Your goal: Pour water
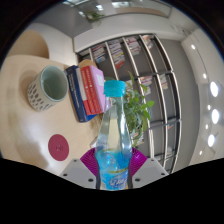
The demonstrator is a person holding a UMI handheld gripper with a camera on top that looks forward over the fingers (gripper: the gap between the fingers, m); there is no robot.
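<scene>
Magenta pads [92, 160] on the gripper [114, 165] press against both sides of a clear water bottle [113, 140], so the fingers look closed firmly on its lower body. It stands upright between them, blue label low down, turquoise cap [115, 89] apparently on top. Beyond it and to the left sits a green-patterned mug [46, 88] on the pale round table [25, 60], well apart from the bottle. A stack of books [88, 88] lies between mug and bottle, a leafy plant [138, 108] just behind, a pink coaster [58, 148] nearer the fingers. Judging by this, the bottle is grasped and being carried; pouring has not begun. Next, it must travel toward the mug and tilt over its rim, though the cap seems unopened.
</scene>
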